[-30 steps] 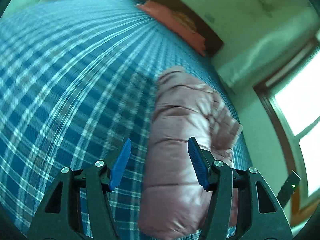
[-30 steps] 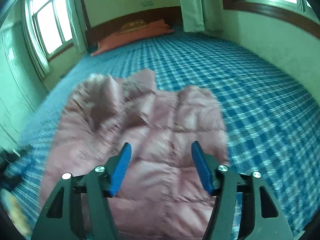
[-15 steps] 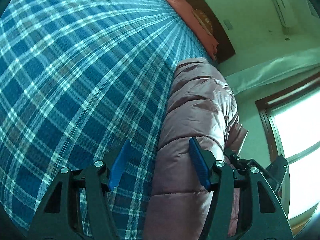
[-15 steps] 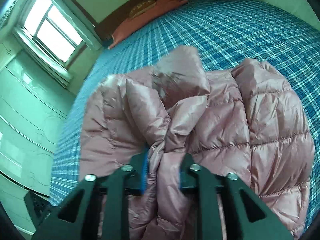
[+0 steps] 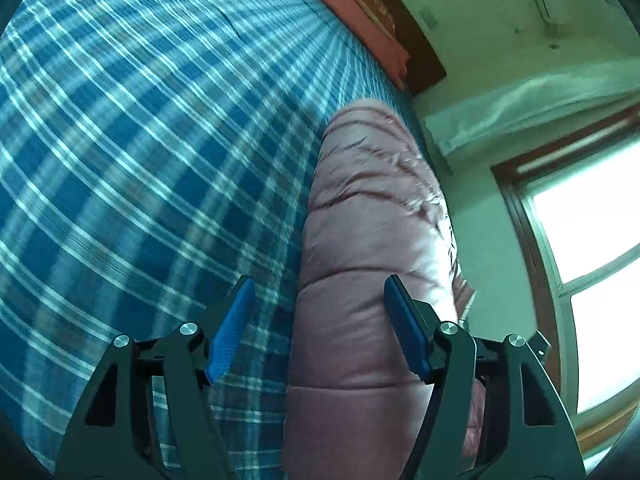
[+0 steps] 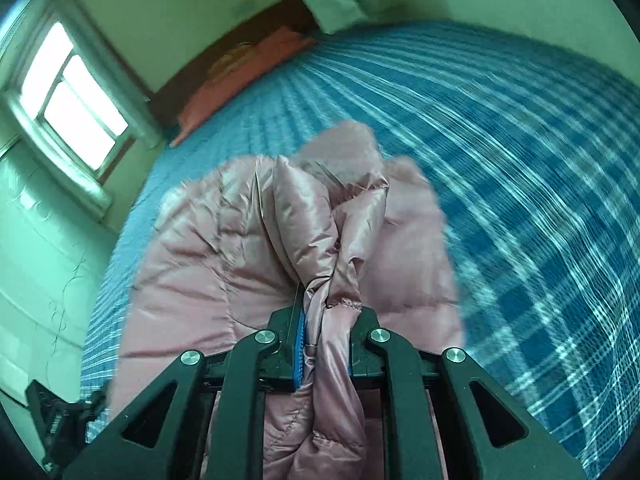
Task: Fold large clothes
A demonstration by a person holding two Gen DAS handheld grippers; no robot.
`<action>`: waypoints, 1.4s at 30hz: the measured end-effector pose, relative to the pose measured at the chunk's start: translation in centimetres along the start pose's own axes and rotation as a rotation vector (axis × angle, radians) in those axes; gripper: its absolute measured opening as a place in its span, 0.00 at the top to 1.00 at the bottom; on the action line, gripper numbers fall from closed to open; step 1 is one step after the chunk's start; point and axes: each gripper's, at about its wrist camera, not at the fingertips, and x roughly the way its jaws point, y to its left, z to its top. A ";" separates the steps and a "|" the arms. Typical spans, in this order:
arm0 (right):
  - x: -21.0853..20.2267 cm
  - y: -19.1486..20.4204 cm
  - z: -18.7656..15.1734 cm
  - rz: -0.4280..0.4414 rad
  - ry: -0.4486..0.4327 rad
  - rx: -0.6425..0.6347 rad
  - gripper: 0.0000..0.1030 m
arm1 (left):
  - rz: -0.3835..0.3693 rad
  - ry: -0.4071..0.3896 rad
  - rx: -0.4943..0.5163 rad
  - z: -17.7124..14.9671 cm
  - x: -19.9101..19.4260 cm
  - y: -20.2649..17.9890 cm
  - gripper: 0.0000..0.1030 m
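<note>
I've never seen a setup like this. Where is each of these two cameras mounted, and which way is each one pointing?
Left wrist view: sits on the left gripper, looking along its open blue-padded fingers over the blue plaid bedspread and the pink quilted puffer jacket.
Right wrist view: sits on the right gripper, shut on a bunched fold of the jacket, facing the orange pillow and window.
Shared: jacket, bedspread, pillow, and a window. Only gripper parts show, no person.

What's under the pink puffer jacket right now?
The pink puffer jacket lies on the blue plaid bedspread, which shows all around it. The right gripper pinches a bunched fold. Whether anything else lies beneath is hidden by the jacket.
</note>
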 end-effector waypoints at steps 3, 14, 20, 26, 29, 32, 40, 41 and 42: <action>-0.1 -1.6 -0.2 0.062 0.034 0.050 0.78 | -0.014 0.000 -0.008 -0.7 0.6 -0.1 0.31; -8.6 1.0 -4.7 0.130 0.042 0.005 0.33 | -0.074 -0.002 -0.019 -2.5 -2.6 0.3 0.29; -7.7 0.4 -7.5 0.051 0.066 -0.008 0.70 | -0.021 0.034 0.019 -3.7 -1.4 -0.2 0.30; -4.7 -2.3 -9.2 0.058 0.087 0.072 0.74 | 0.096 0.062 0.085 -4.4 1.2 -0.5 0.44; -4.0 -2.4 -9.9 0.052 0.065 0.061 0.76 | 0.125 0.047 0.115 -4.6 1.8 -0.5 0.45; -3.9 -2.7 -10.3 0.063 0.049 0.075 0.76 | 0.125 0.042 0.121 -4.6 1.9 -0.5 0.45; -5.3 -3.4 -10.3 0.102 0.059 0.115 0.63 | 0.068 0.046 0.060 -4.2 -0.7 0.0 0.36; -5.8 -3.4 -10.2 0.092 0.061 0.115 0.59 | 0.057 0.034 0.042 -3.8 -1.4 0.2 0.35; -6.6 -3.3 -10.0 0.073 0.053 0.115 0.53 | 0.045 0.022 0.027 -3.5 -1.9 0.4 0.34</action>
